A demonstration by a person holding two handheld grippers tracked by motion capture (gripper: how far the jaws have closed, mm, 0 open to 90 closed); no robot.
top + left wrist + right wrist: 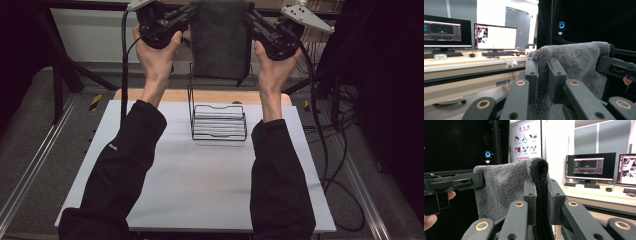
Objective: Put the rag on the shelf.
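I am holding the towel up high over the far end of the bench, stretched between both grippers. The left gripper is clamping one top corner, jaws closed tight on the pile; the right gripper is doing the same on the other corner, pinching a doubled edge. The towel is hanging flat and clear of the bench, directly above the wire rack, its lower hem near the rack's upright back.

Judgement: I am preparing to lower and drape it on the rack. To do this well, I am keeping both corners level and taut, centring the towel over the rack's back, descending evenly, and releasing only once the cloth bears on the wire.
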